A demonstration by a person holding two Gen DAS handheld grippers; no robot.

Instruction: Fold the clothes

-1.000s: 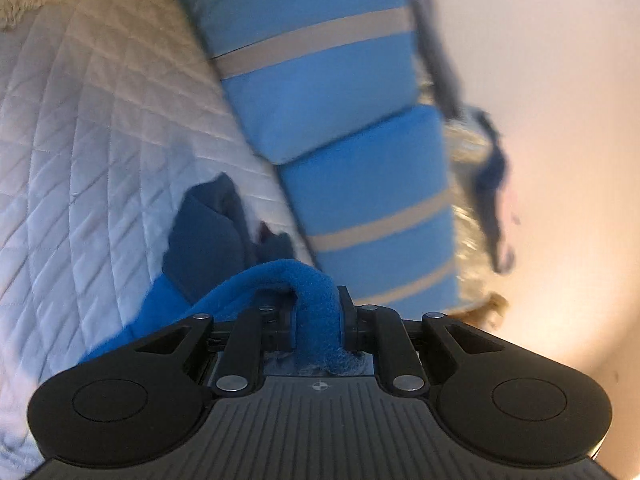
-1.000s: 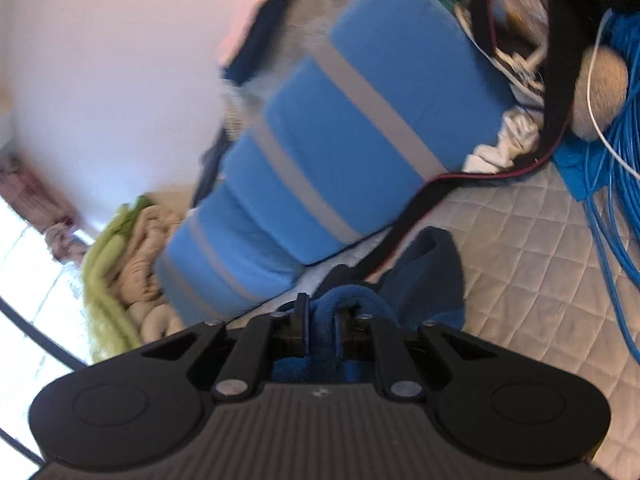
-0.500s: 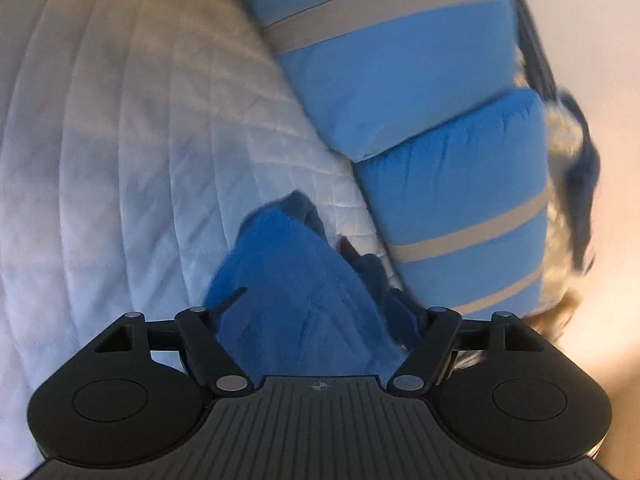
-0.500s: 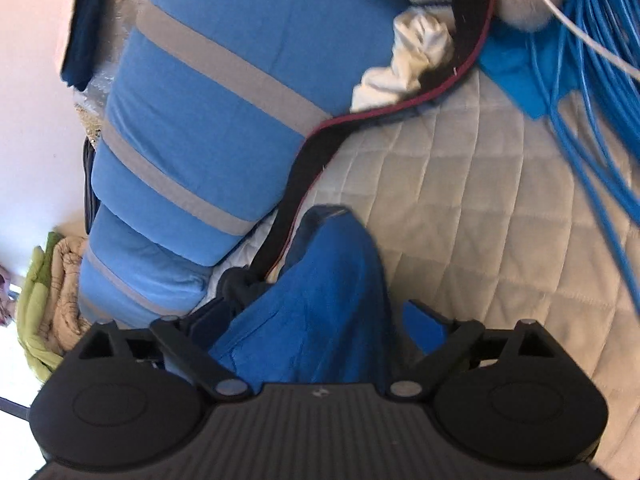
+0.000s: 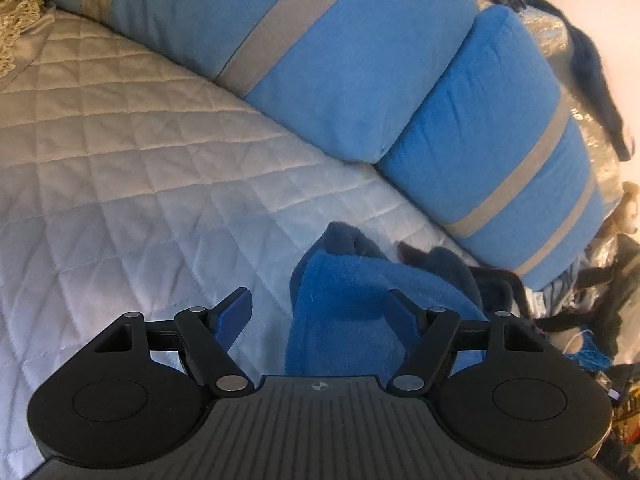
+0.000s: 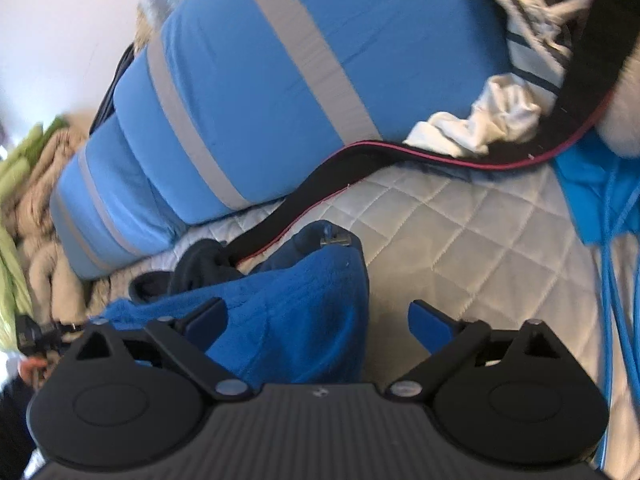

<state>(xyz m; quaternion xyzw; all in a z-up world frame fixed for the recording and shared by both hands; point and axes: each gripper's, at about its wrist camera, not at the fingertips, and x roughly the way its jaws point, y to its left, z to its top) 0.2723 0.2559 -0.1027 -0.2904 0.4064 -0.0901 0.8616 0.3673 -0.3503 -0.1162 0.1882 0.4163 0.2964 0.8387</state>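
The blue fleece garment [image 5: 352,316] appears soft, light and limp, and should be pinched at a folded edge. The left gripper [image 5: 320,312] and right gripper [image 6: 320,320] both stand with jaws apart, holding nothing.

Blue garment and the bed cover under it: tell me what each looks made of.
Blue garment: soft fleece or terry, judging by its fuzzy, matte nap; darker navy lining shows at the edge. Bed cover: quilted fabric, probably padded cotton or polyester, with diamond stitching and a slight sheen.
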